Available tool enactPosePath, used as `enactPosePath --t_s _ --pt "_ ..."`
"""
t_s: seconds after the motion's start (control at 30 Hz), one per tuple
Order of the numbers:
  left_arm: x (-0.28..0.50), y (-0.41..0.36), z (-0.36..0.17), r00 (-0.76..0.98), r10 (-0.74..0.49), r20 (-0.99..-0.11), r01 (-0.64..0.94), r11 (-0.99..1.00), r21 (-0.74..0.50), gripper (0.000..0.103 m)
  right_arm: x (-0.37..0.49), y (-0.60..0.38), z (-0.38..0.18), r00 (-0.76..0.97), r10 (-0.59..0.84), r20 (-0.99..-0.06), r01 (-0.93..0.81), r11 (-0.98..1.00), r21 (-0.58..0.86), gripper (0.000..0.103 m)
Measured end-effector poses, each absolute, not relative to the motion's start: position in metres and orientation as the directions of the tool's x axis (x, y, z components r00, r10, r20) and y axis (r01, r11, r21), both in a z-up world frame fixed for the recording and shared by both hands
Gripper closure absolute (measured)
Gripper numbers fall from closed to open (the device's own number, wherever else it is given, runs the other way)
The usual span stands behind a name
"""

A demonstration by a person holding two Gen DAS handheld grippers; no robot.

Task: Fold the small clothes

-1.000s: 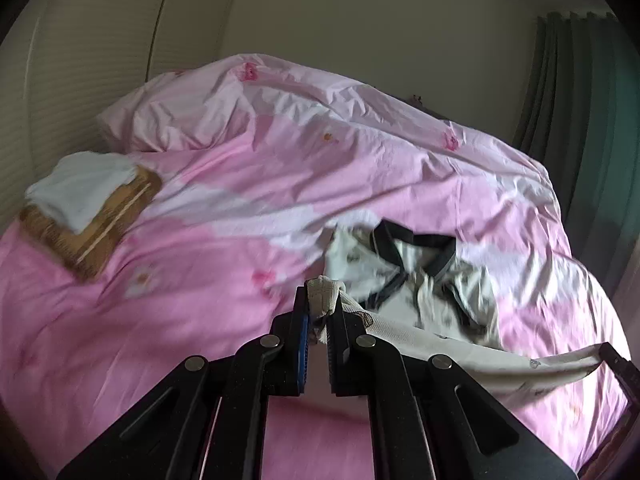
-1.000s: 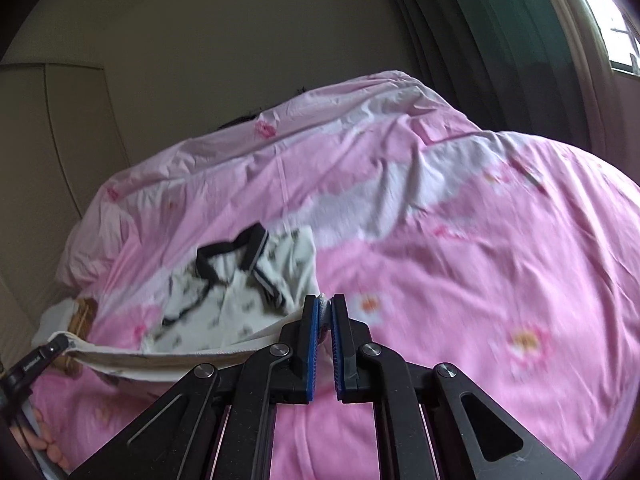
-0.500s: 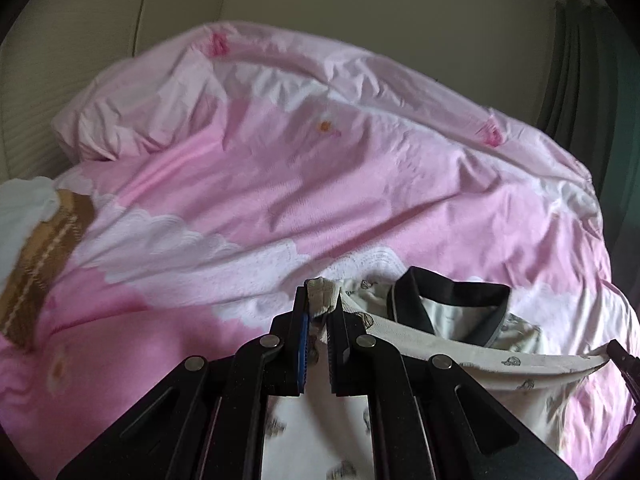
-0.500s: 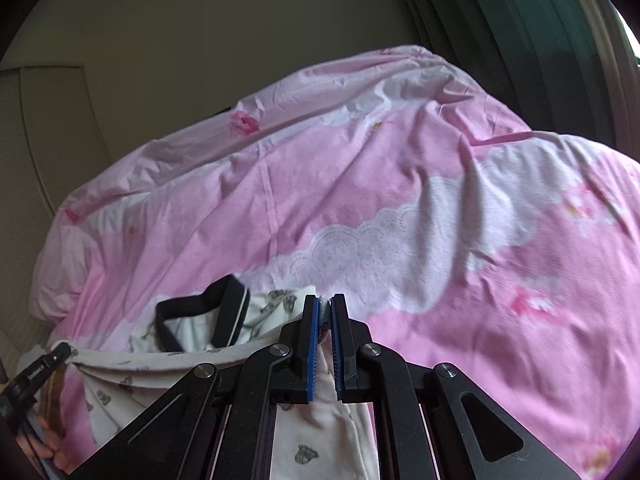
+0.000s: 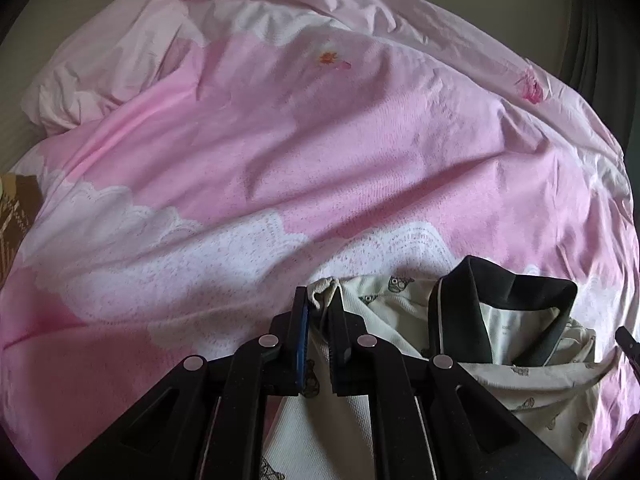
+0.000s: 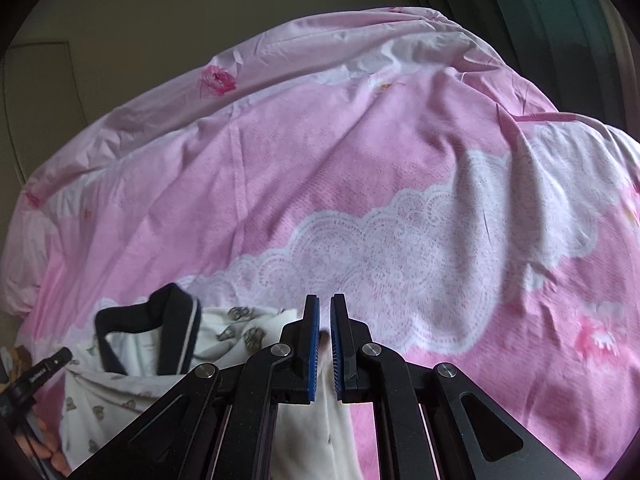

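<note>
- Left wrist view: left gripper (image 5: 319, 312) pinching bunched cream edge of shirt (image 5: 520, 392); shirt spread low right on pink duvet (image 5: 280, 152), dark collar (image 5: 516, 280) up; brown plaid cloth (image 5: 16, 208) at far left edge
- Right wrist view: right gripper (image 6: 325, 316) clamped on cream shirt (image 6: 240, 332) fabric; shirt low left on duvet (image 6: 400, 200); left gripper tip (image 6: 48, 364) at left edge

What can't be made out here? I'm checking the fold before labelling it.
- Shirt hem, left wrist view: hidden under the left gripper.
- Fabric in the right gripper, right wrist view: blurred, and cut off by the bottom edge.
- Brown plaid item, left wrist view: cut off by the left edge.
</note>
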State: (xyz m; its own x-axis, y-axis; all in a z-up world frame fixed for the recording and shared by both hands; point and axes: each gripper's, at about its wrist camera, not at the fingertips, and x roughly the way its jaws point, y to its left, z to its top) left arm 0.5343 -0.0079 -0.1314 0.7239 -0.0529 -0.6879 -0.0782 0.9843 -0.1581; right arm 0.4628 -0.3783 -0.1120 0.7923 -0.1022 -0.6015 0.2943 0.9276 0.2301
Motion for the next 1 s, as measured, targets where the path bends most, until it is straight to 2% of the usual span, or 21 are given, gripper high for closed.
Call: enactPosePath --t_s 0.13,0.2,0.27,0.33,0.4,0.53,0.7,0.9,0.97,1.0 --pt "0.546 -0.011 -0.134 0.700 -0.056 -0.712 -0.070 0.987 -0.146 0.090 0.475 -0.382 -0.117 0.775 -0.108 -0.623 0.306 0.926 0.220 0.096" --pt "0.543 -0.011 -0.133 0.695 -0.063 -0.716 -0.063 0.987 -0.148 0.084 0.473 -0.381 -0.117 0.768 -0.105 -0.632 0.312 0.923 0.226 0.096" --pt "0.533 -0.010 -0.126 0.709 -0.063 -0.702 -0.062 0.986 -0.152 0.072 0.464 -0.377 -0.114 0.778 -0.110 -0.619 0.306 0.926 0.220 0.089" --pt "0.523 -0.009 -0.120 0.719 -0.067 -0.692 -0.057 0.986 -0.154 0.063 0.456 -0.373 -0.110 0.786 -0.112 -0.607 0.299 0.929 0.217 0.062" --pt "0.511 -0.009 -0.113 0.730 -0.078 -0.679 -0.046 0.986 -0.162 0.060 0.444 -0.369 -0.105 0.799 -0.096 -0.594 0.283 0.931 0.231 0.053" --pt "0.484 -0.012 -0.103 0.751 -0.078 -0.656 -0.018 0.990 -0.140 0.057 0.428 -0.358 -0.105 0.796 -0.016 -0.605 0.222 0.938 0.268 0.053" --pt "0.457 -0.022 -0.106 0.762 -0.081 -0.642 0.029 0.995 -0.092 0.057 0.423 -0.350 -0.122 0.754 0.142 -0.641 0.157 0.909 0.386 0.053" --pt "0.474 -0.021 -0.114 0.755 -0.052 -0.654 0.011 0.998 -0.066 0.057 0.442 -0.347 -0.136 0.736 0.180 -0.653 0.166 0.887 0.432 0.053" --pt "0.479 -0.018 -0.115 0.753 -0.051 -0.656 0.005 0.997 -0.073 0.057 0.453 -0.347 -0.141 0.723 0.206 -0.660 0.160 0.879 0.449 0.057" --pt "0.482 -0.017 -0.116 0.754 -0.044 -0.655 -0.001 0.998 -0.069 0.057 0.460 -0.347 -0.144 0.711 0.222 -0.668 0.157 0.875 0.458 0.073"
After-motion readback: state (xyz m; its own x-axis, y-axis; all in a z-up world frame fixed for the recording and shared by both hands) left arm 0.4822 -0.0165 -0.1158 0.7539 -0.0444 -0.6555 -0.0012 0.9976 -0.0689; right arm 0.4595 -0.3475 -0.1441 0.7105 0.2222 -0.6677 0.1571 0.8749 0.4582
